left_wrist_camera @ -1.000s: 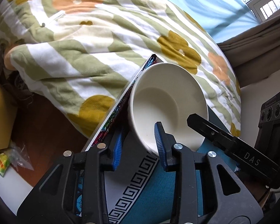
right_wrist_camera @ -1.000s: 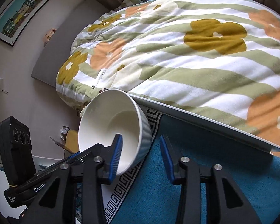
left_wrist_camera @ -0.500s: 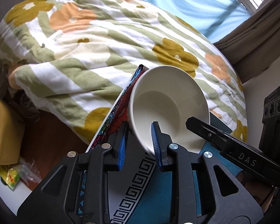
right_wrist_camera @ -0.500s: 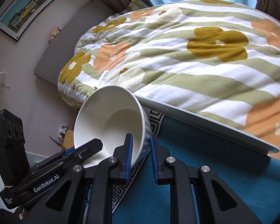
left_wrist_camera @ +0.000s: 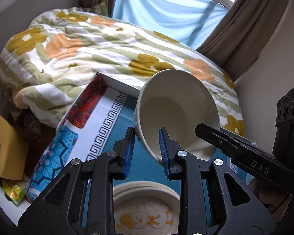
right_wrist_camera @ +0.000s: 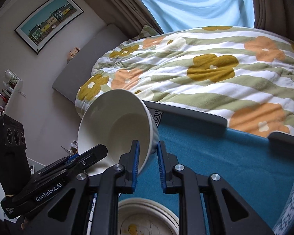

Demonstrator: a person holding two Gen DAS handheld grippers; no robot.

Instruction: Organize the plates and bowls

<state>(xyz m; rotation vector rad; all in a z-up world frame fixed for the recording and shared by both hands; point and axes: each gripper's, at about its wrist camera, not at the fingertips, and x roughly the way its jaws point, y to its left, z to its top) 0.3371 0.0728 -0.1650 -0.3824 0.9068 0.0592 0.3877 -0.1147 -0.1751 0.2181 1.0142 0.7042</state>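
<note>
Bowl, left view: white bowl (left_wrist_camera: 176,113) tilted at centre, rim pinched by left gripper (left_wrist_camera: 146,150); right gripper (left_wrist_camera: 233,146) at 4 o'clock.
Plates, left view: stack (left_wrist_camera: 145,209) at 6 o'clock.
Bowl, right view: bowl (right_wrist_camera: 115,129) at 9 o'clock, rim clamped by right gripper (right_wrist_camera: 148,162); left gripper (right_wrist_camera: 68,168) at 8 o'clock.

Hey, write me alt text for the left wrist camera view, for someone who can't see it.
The left gripper clamps the near rim of a tilted, empty white ceramic bowl, while the right gripper grips its other side. Below lies a stack of cream plates with a yellow chick print on a teal mat, beside a floral duvet.
</note>
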